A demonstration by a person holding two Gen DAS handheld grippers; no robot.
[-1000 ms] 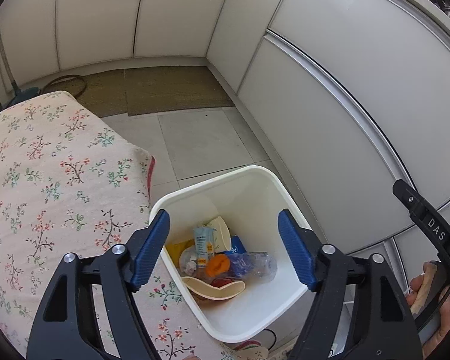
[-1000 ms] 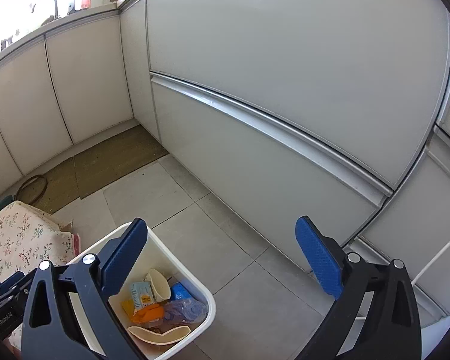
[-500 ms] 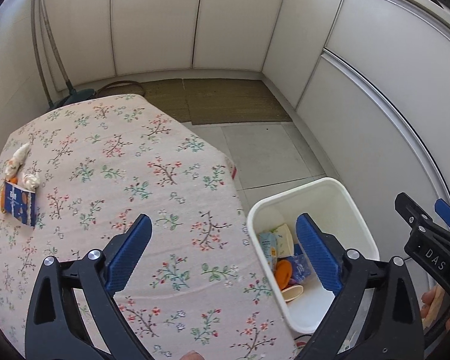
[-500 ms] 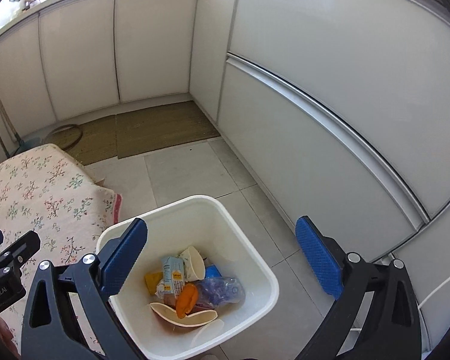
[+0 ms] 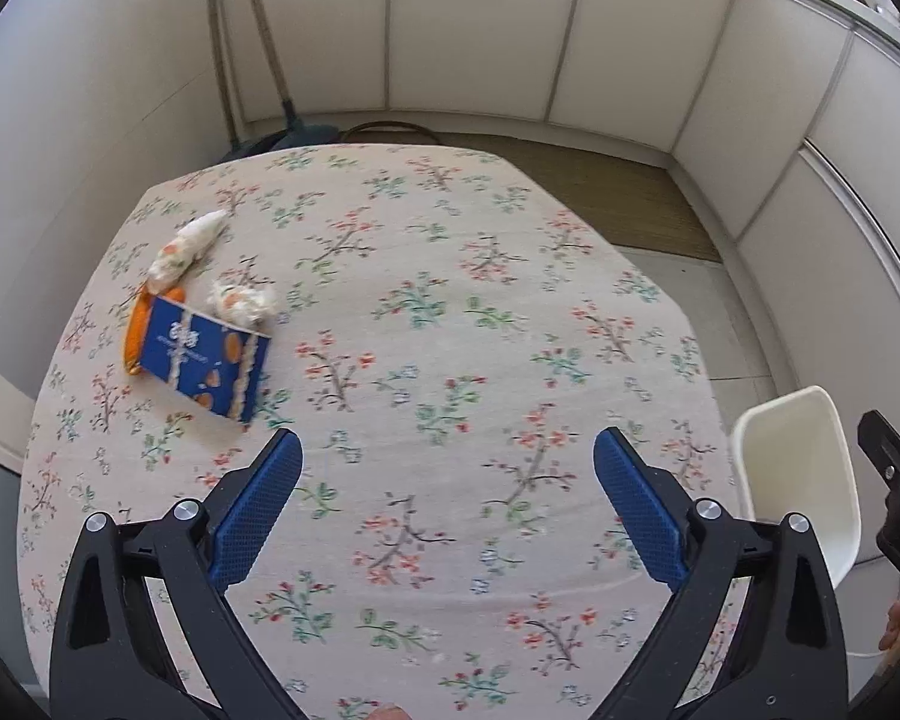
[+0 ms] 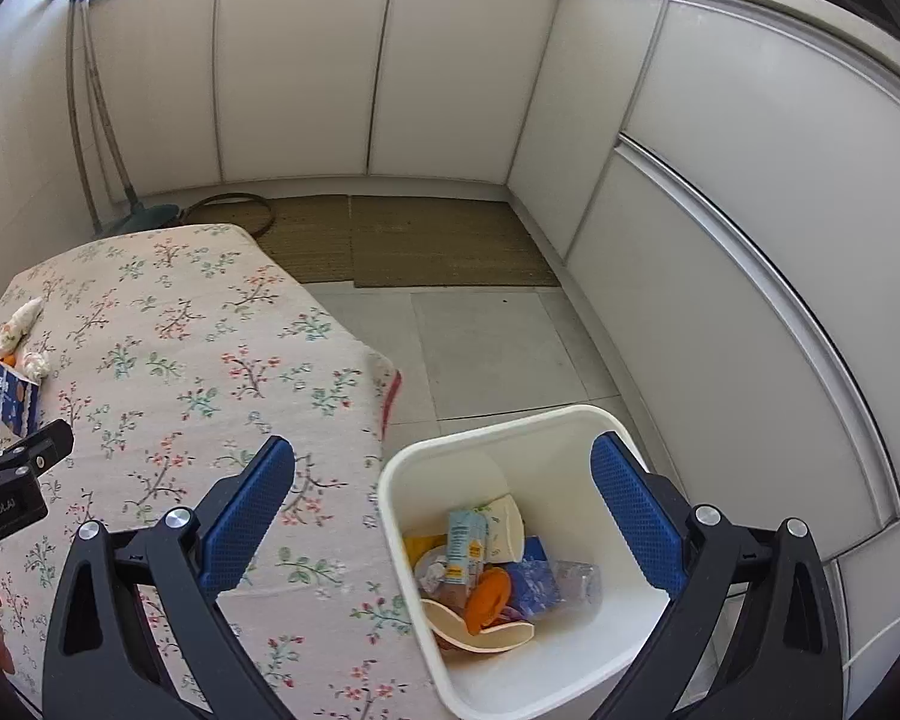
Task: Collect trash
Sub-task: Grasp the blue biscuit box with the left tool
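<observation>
Left gripper (image 5: pixel 447 462): 2 blue-padded fingers spread wide, nothing between them, poised over the floral tablecloth (image 5: pixel 450 312). Right gripper (image 6: pixel 444 471): fingers likewise spread wide and empty, straddling the table edge and the white bin (image 6: pixel 570 420).

Trash on table, far left corner, 4 items in 1 cluster:
- 1 blue carton (image 5: pixel 201 360), printed with orange shapes, lying flat.
- 1 orange item (image 5: pixel 137 330), tucked against the carton's left edge, partly hidden by it.
- 1 crumpled white wrapper (image 5: pixel 243 300), touching the carton's upper corner.
- 1 longer crumpled white wrapper (image 5: pixel 187 243), just beyond the others.
The cluster lies well apart from both grippers.

White bin: stands on the tiled floor just beside the table's right edge. Contents, seen from the right wrist view: 1 orange lid (image 6: pixel 487 597), 1 small pale-blue carton (image 6: pixel 463 546), 1 paper cup (image 6: pixel 507 525), 1 clear plastic bottle (image 6: pixel 573 579), 1 blue packet (image 6: pixel 534 585), 1 curved cream piece (image 6: pixel 480 636).

Surroundings: white cabinet fronts (image 6: pixel 300 66), 2 woven mats (image 6: pixel 426 240) on the floor.
</observation>
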